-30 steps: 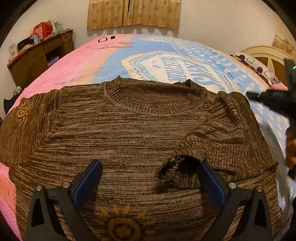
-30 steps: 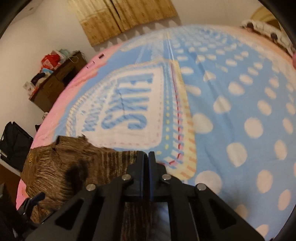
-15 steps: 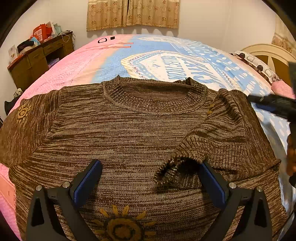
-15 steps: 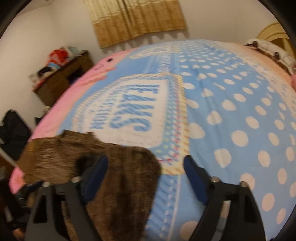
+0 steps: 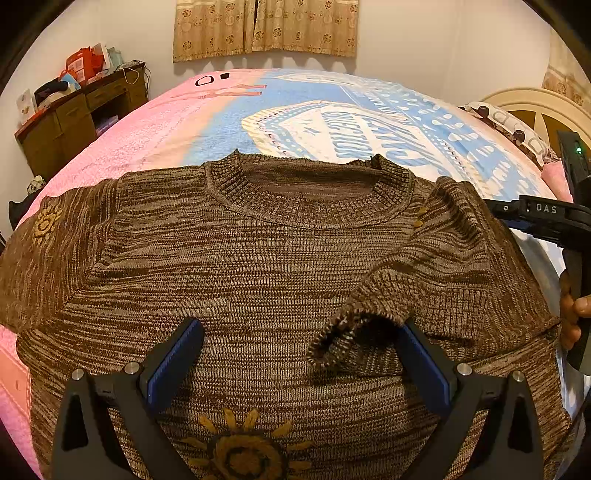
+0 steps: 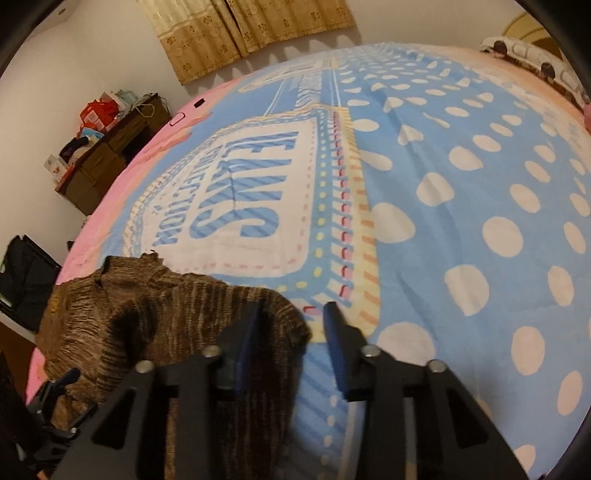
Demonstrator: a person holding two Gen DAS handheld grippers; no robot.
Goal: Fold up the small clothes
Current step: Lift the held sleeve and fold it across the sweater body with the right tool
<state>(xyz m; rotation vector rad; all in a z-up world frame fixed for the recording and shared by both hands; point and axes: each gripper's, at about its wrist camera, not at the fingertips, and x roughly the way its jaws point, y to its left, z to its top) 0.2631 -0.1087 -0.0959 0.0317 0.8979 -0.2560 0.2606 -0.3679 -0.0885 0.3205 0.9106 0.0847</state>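
Left gripper [image 5: 299, 354] spread wide over the sweater [image 5: 258, 266], grasping nothing, blue pads [image 5: 173, 365] hanging above the chest knit, the folded-in sleeve cuff [image 5: 354, 339] just inside the right pad. Right gripper [image 6: 290, 343] partly parted, jaws just narrowed from a wider gap, pads pressing on nothing; the sweater's right edge [image 6: 280, 317] lying between them, bedspread showing in the rest of the gap. Sweater flat and face up on the bedspread [image 6: 443, 184], collar [image 5: 310, 195] toward the far wall, sun motif [image 5: 243, 454] near the hem, left sleeve spread out. Bedspread pink left of the sweater, blue with pale dots right of it, a lettered white panel beyond the collar. Beyond the sweater: curtain [image 5: 266, 26] on a pale wall, cluttered wooden desk [image 5: 81, 118] at far left, pillow [image 5: 509, 125] and headboard [image 5: 535, 107] at far right.
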